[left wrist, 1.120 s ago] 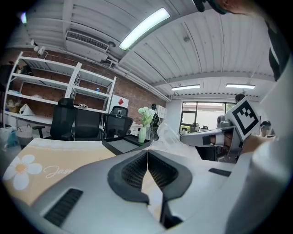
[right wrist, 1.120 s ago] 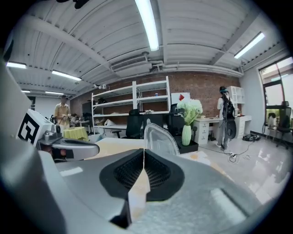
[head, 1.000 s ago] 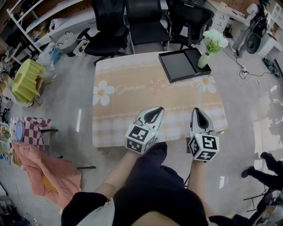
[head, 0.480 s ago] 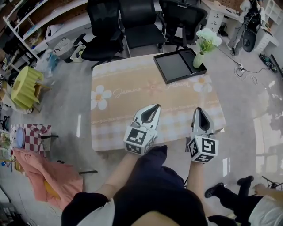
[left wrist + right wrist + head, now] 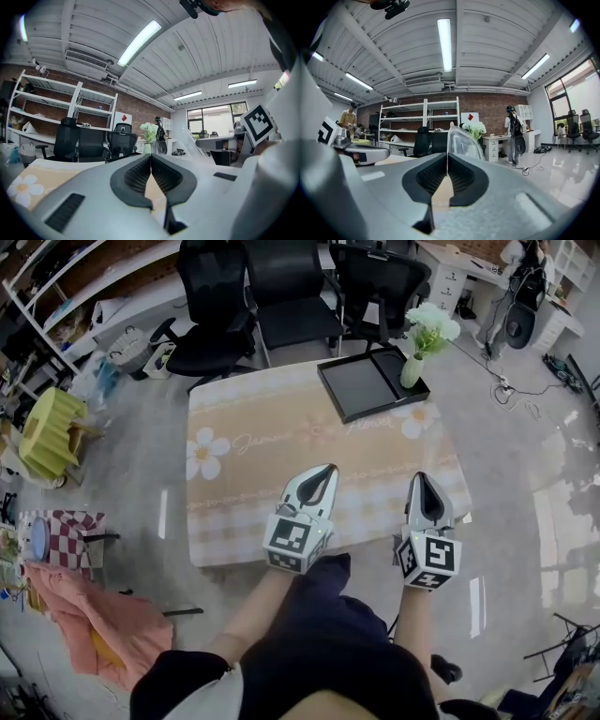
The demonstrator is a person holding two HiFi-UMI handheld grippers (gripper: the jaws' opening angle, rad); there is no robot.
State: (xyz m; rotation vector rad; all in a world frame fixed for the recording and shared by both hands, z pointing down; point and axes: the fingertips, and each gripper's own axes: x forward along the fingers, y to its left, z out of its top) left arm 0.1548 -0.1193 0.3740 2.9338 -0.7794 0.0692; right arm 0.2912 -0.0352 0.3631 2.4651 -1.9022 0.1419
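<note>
In the head view my left gripper (image 5: 323,472) and right gripper (image 5: 418,481) hover side by side over the near edge of a table (image 5: 272,423) covered in a beige flowered cloth. Each is shut, its jaws pressed together with nothing between them. The left gripper view shows the left gripper (image 5: 151,157) tilted up towards the ceiling, with the right gripper's marker cube (image 5: 259,124) at the right. In the right gripper view the right gripper (image 5: 447,157) is likewise raised, and the left gripper (image 5: 358,153) shows at the left edge.
A black tray (image 5: 361,385) lies at the table's far right corner, beside a vase of white flowers (image 5: 419,341). Black office chairs (image 5: 281,296) stand behind the table. A yellow stool (image 5: 47,427) and pink cloth (image 5: 94,620) sit on the floor at left. A person (image 5: 513,133) stands by desks.
Both grippers stay shut and have tipped slightly upward, so less of the table shows in their views. A person who passed at lower right of the head view has nearly gone.
</note>
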